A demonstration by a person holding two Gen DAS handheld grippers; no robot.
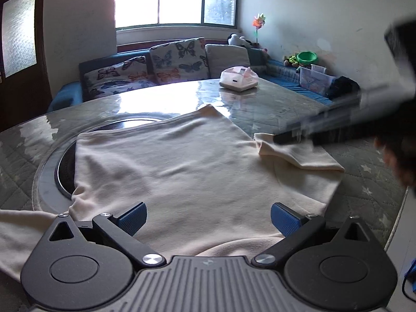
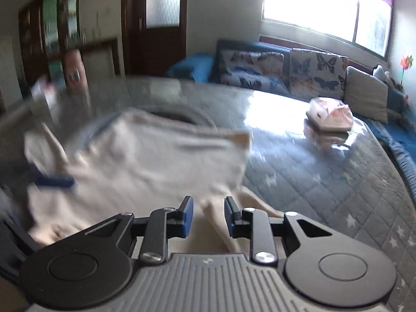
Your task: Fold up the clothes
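— How do the jaws stand?

— My left gripper (image 1: pixel 208 219) is spread wide over the cream garment (image 1: pixel 187 161), gripping nothing. My right gripper (image 2: pixel 206 217) is narrowly parted, a sleeve (image 2: pixel 221 223) loose between its pads.

— And the garment?

— Flat on the glass-topped table (image 1: pixel 273 104), sleeve folded inward.

the left gripper (image 1: pixel 208 218) points forward and down, its two blue-padded fingers (image 1: pixel 132 218) spread wide with nothing between the pads. the right gripper (image 2: pixel 206 217) also angles downward; its blue pads (image 2: pixel 187 215) stand a narrow gap apart, not pressing on anything, with pale fabric showing in the gap. in the left wrist view the right gripper reaches in from the right edge as a dark, motion-blurred shape, and a blurred bit of the person's hand (image 1: pixel 395 161) shows behind it.
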